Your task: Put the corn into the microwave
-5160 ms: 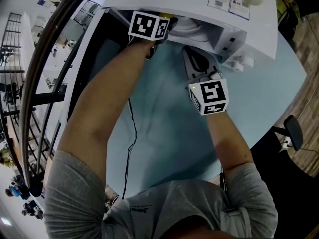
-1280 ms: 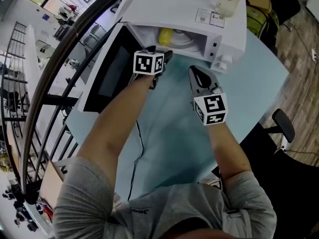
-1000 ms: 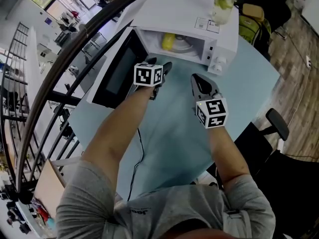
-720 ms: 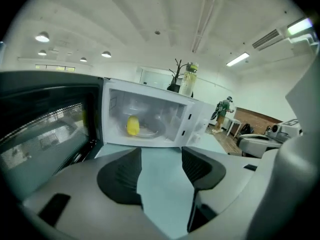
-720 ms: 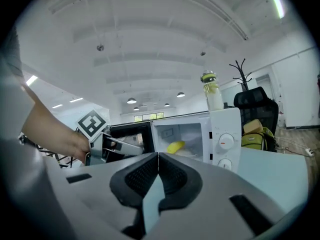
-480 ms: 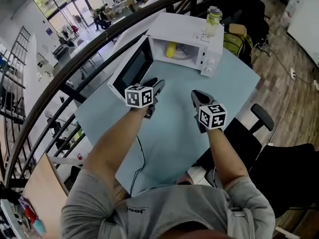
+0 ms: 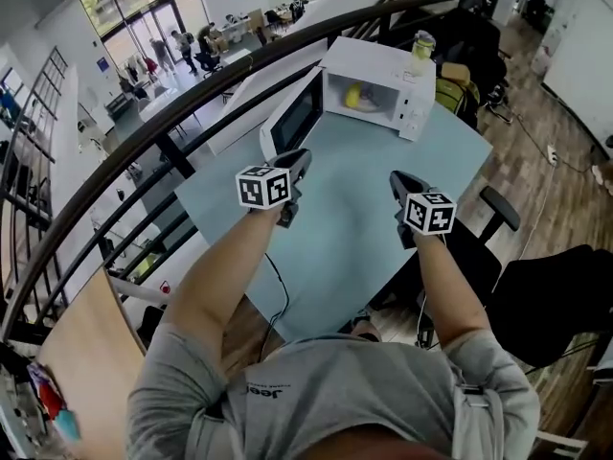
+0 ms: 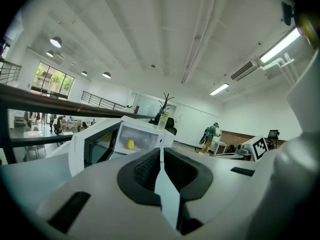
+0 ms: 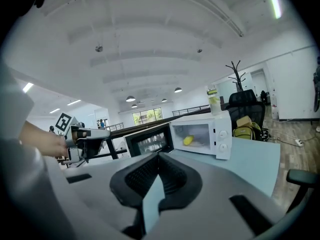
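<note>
So the corn [image 7: 352, 95] is sitting inside the microwave [image 7: 386, 77], which is at the far end of the bench [image 7: 356, 195] with its door [image 7: 295, 123] hanging wide open on the left. There's a bottle [image 7: 421, 50] standing on top of the microwave. Our left gripper [image 7: 298, 157] has just been closing and its jaws are together now, with nothing between them. Our right gripper [image 7: 398, 178] is pinched together too, also empty. We've got both held over the near part of the bench, well apart from the microwave and pointing toward it.
</note>
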`<state>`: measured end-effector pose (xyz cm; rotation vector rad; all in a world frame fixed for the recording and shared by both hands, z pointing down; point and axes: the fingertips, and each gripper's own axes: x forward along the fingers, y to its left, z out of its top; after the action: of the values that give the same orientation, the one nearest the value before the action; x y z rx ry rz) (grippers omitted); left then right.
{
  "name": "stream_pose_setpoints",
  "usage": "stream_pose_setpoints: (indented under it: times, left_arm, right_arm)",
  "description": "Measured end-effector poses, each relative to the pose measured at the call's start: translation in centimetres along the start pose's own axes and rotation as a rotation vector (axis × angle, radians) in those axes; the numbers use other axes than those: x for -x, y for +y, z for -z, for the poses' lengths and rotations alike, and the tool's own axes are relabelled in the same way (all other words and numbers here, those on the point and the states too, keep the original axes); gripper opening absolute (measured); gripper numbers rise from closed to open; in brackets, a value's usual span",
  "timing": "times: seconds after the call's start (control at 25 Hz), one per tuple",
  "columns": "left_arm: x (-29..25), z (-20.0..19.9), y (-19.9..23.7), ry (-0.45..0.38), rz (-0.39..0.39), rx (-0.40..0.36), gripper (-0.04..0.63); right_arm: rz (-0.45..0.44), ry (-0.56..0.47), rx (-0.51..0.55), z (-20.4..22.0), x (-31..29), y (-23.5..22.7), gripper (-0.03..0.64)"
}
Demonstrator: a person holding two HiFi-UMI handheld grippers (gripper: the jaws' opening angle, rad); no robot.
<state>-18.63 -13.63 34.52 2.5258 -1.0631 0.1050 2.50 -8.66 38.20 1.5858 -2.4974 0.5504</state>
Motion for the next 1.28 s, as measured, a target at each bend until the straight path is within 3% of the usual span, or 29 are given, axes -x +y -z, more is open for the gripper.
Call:
stream_pose_setpoints:
  times: [0.36, 0.72, 0.96, 1.28]
  left_arm:
    - [8.9, -1.8, -2.6, -0.026, 0.042, -0.031, 0.018]
    - [15.0, -2.9, -5.3, -0.029, 0.045, -0.067, 0.018]
    - [18.0, -3.8, -8.5, -0.042, 0.056, -0.122, 0.018]
    - [19.8, -1.8, -11.9, -0.023, 0.066, -0.183, 0.018]
  right_arm:
    - [0.015, -0.035, 0.012, -3.4, 5.0, 5.9, 0.018]
    - [0.021, -0.043, 0.022, -5.3, 10.2, 8.6, 0.017]
    - [0.014, -0.053, 0.023, -6.1, 12.8, 9.3, 0.018]
    - [-0.032, -0.081, 0.040, -6.4, 15.9, 10.4, 0.018]
